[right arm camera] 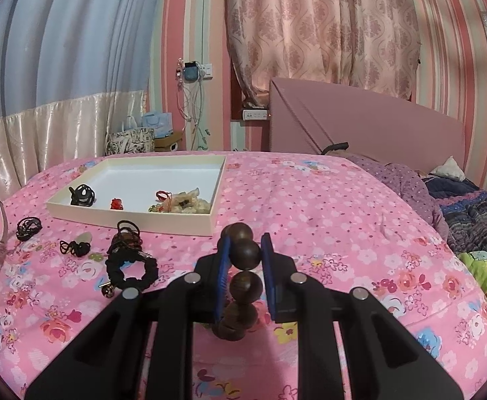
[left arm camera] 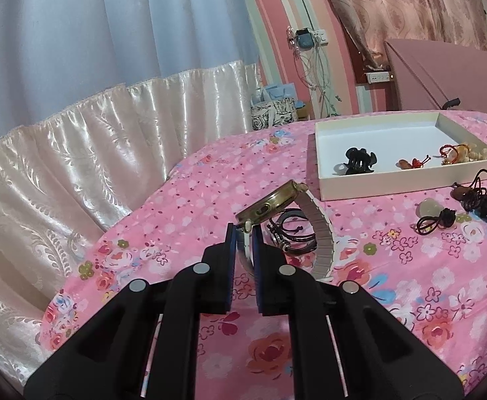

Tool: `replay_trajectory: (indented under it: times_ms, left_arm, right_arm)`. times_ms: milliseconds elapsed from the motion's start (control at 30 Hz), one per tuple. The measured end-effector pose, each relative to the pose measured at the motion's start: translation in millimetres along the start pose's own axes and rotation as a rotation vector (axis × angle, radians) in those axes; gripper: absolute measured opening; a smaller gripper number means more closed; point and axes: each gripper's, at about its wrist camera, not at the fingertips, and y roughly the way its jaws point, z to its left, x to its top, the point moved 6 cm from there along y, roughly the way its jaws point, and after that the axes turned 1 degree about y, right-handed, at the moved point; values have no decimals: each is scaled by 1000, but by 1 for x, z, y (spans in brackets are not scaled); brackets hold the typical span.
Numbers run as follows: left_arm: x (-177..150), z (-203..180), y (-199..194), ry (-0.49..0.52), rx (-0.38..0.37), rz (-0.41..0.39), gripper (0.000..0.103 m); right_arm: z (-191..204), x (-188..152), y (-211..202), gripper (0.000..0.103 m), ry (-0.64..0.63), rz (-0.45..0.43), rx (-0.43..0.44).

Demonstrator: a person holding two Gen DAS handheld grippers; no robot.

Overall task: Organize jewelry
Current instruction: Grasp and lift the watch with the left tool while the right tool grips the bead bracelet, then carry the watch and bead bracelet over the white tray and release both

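Left tool [left arm camera: 243, 233] pinches the watch [left arm camera: 270, 201] strap; right tool [right arm camera: 245, 250] clamps the wooden bead bracelet [right arm camera: 245, 273].

Soft, even indoor light, slightly dim; both fisheye views bend strongly with dark corner vignettes. The shiny cream satin curtain [left arm camera: 77, 153] shows glare; focus is soft throughout.

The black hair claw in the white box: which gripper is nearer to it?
Left, probably. The left gripper, holding the watch, sits just short of the white box near the hair claw; the right gripper, holding wooden beads, is off its opposite corner.
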Motion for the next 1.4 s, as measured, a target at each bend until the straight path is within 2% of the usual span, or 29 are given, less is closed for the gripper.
replay_trajectory:
  times_ms: [267,367,533,667,800,867,967,1133,1300,1400]
  left_arm:
    - [2,-9,-5,25,-65,-21,8]
    - [4,-14,-15,46,-67,-68,8]
    - [10,-17,-24,-27,-163,-82,8]
    - [24,-25,-21,-31,-195,-91,8]
    - [41,-33,-9,-59,-269,-82,8]
    - [57,-39,1,-76,-331,-81,8]
    - [84,-48,5,-63,-386,-145,8]
    - [121,-71,19,-33,-474,-196,8]
    - [151,-98,47,-76,-530,-177,8]
    - [163,-118,73,-65,-540,-122,8]
  right_arm:
    - [-6,-1,6,19,54,17,50]
    - [-14,-3,9,19,112,35,100]
    - [-29,-6,16,19,220,56,166]
    - [-25,-2,24,19,228,78,206]
    - [-3,22,32,19,177,81,226]
    - [11,39,33,19,141,66,230]
    - [40,65,36,19,51,30,224]
    - [82,103,50,19,10,-17,283]
    - [122,128,74,19,-43,-43,325]
    - [137,139,94,19,-71,-40,335]
